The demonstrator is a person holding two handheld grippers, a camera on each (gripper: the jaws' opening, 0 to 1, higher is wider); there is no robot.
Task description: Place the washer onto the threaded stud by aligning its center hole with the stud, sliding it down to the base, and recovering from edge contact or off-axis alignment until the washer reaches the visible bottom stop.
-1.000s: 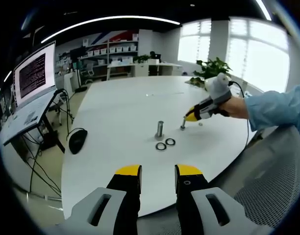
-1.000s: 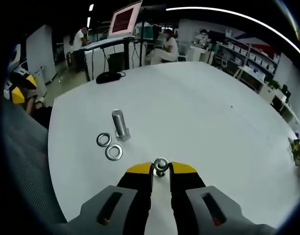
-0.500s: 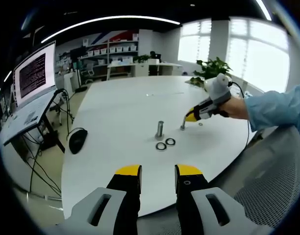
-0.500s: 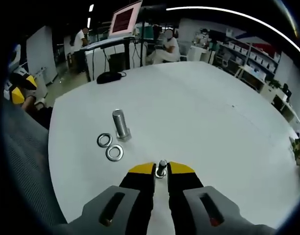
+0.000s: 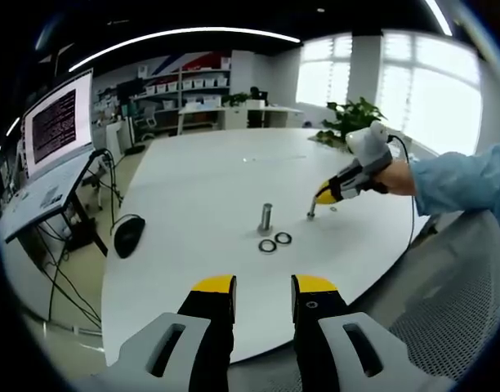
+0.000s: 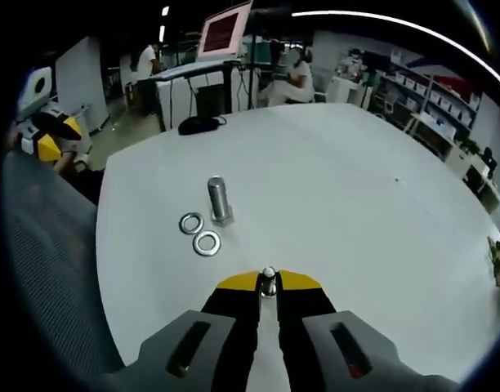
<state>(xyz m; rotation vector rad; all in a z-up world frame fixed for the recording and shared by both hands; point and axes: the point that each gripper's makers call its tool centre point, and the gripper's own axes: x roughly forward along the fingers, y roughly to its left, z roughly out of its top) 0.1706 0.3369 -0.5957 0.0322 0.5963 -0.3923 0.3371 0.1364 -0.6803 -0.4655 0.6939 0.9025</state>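
Note:
A short steel threaded stud (image 5: pixel 266 217) stands upright mid-table on the white table (image 5: pixel 201 171), with two loose washers (image 5: pixel 275 242) lying flat just in front of its base. The right gripper view has the stud (image 6: pixel 220 198) ahead and to the left, with the washers (image 6: pixel 198 233) beside it. My right gripper (image 6: pixel 269 283) is shut on a small metal part (image 6: pixel 269 278), bolt-like, held upright just over the table. From the left gripper view, a hand holds that gripper (image 5: pixel 325 196) right of the stud. My left gripper (image 5: pixel 264 286) hangs open off the near edge, nothing between its jaws.
A black mouse (image 5: pixel 129 233) lies at the table's left edge. A tiny metal piece (image 5: pixel 333 209) rests by the right gripper. A monitor (image 5: pixel 58 122) on a desk stands left, a plant (image 5: pixel 356 114) far right. Grey mesh (image 5: pixel 454 302) borders the near edge. People sit at a far desk (image 6: pixel 299 77).
My right gripper has drawn back slightly from the stud with the small part still in its jaws, so stud and washers look farther off. The left gripper has stayed put.

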